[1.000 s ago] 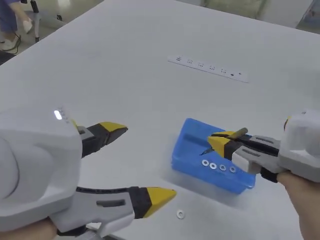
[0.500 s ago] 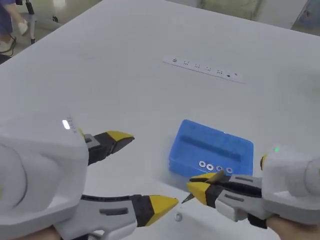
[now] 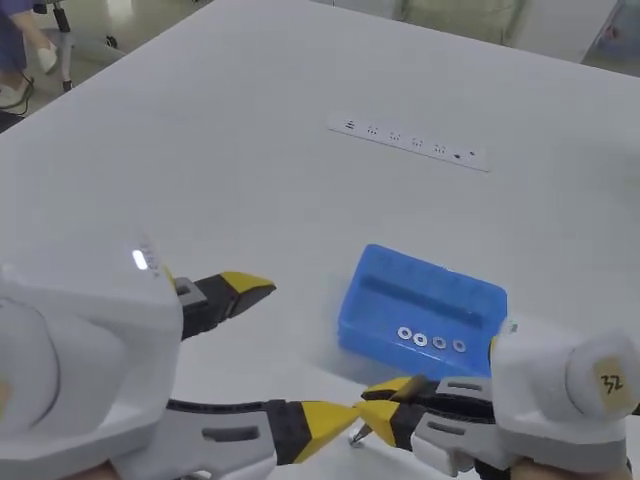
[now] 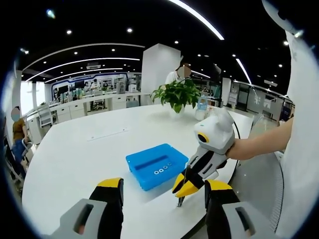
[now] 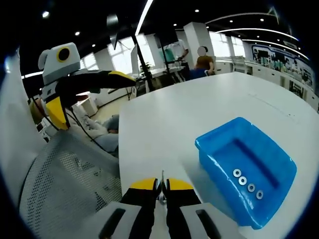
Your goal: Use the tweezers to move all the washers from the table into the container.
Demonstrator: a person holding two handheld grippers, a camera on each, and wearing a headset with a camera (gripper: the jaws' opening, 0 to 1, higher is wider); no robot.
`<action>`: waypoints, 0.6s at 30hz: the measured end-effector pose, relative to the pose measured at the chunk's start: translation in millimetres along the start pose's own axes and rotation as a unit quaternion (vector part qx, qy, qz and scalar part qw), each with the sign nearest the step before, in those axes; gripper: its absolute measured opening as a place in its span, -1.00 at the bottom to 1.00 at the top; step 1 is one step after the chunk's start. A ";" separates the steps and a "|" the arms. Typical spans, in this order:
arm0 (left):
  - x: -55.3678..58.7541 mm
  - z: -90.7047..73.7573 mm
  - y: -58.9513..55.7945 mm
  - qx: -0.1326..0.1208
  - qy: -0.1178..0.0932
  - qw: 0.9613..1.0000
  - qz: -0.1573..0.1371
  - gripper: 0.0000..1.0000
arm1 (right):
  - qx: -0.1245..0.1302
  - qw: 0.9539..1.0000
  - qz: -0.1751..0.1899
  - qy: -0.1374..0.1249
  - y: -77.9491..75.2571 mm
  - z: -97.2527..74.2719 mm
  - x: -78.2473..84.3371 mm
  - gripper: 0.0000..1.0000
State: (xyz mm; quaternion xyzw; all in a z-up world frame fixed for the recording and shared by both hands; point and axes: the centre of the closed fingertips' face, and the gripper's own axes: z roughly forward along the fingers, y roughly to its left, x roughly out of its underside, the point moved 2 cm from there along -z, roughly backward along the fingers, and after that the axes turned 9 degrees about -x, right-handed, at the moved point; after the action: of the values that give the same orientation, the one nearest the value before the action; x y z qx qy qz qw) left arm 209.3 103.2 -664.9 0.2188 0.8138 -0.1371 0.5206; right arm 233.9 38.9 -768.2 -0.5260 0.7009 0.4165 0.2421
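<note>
Washers (image 3: pixel 431 341), four in a row, lie on the floor of the blue container (image 3: pixel 425 290), along its near wall in the head view. The container sits flat on the white table (image 3: pixel 200 150), right of centre.

The right gripper (image 3: pixel 378 402) comes in from the lower right with its jaws pressed together on the tweezers (image 3: pixel 357 432). In the right gripper view the tweezers (image 5: pixel 162 182) stick out as a thin sliver between the two yellow tips. They point down at the table just in front of the container's near left corner, clear of its wall. A small grey speck lies at their tip, too small to tell for a washer.

The left gripper (image 3: pixel 310 350) is at the lower left with its jaws spread wide and nothing between them. One jaw is beside the right gripper's tips and the other is further back over bare table. In the left gripper view the right gripper (image 4: pixel 188 185) crosses just above the right-hand jaw, with the container (image 4: pixel 149 162) behind it.

A white power strip (image 3: pixel 410 140) lies on the table, well beyond the container.
</note>
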 end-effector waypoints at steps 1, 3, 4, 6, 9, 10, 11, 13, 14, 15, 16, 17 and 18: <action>0.2 -0.1 0.1 0.000 0.000 1.000 0.000 0.32 | 0.000 1.000 -0.005 -0.001 1.0 -0.1 -0.7 -0.94; 0.8 -0.4 0.1 0.000 0.001 1.000 -0.001 0.32 | -0.003 1.000 -0.012 0.003 3.6 0.8 -0.1 -0.93; 1.1 -0.4 0.3 -0.001 0.001 1.000 -0.001 0.32 | -0.003 1.000 -0.018 0.006 4.2 1.4 -0.2 -0.94; 1.5 -0.6 0.3 0.000 0.001 1.000 -0.001 0.32 | -0.003 1.000 -0.027 0.009 5.2 1.8 -0.5 -0.93; 1.4 -0.8 0.1 0.000 0.001 1.000 0.000 0.32 | -0.001 0.999 -0.049 0.023 6.9 2.8 -0.6 -0.93; 1.3 -0.8 0.2 0.000 0.001 1.000 0.000 0.32 | -0.004 0.998 -0.063 0.030 8.6 4.1 -0.7 -0.93; 1.2 -0.8 0.3 -0.001 0.001 1.000 0.000 0.32 | -0.006 0.997 -0.072 0.037 10.0 4.7 -0.4 -0.94; 0.9 -0.8 0.5 -0.001 0.000 1.000 0.000 0.32 | -0.010 0.993 -0.102 0.054 13.8 7.1 0.0 -0.94; 0.9 -0.8 0.5 -0.001 0.000 1.000 0.000 0.32 | -0.014 0.992 -0.112 0.059 15.8 8.6 0.0 -0.93; 0.9 -0.9 0.6 -0.001 0.000 1.000 0.000 0.32 | -0.018 0.990 -0.120 0.065 18.6 10.3 0.6 -0.93; 1.0 -0.9 0.6 -0.001 0.000 1.000 0.000 0.32 | -0.018 0.990 -0.125 0.067 20.1 11.6 0.4 -0.93; 1.2 -1.1 0.7 -0.002 0.000 1.000 0.000 0.32 | -0.019 0.989 -0.129 0.067 21.6 13.1 0.2 -0.93; 1.3 -1.3 0.8 -0.002 0.000 1.000 0.000 0.32 | -0.020 0.989 -0.131 0.070 22.5 14.0 0.5 -0.93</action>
State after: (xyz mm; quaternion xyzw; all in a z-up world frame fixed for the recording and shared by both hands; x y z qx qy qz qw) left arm 208.2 104.7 -665.5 0.2181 0.8140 -0.1354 0.5210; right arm 211.2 52.7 -768.7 -0.6462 0.6321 0.3577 0.2345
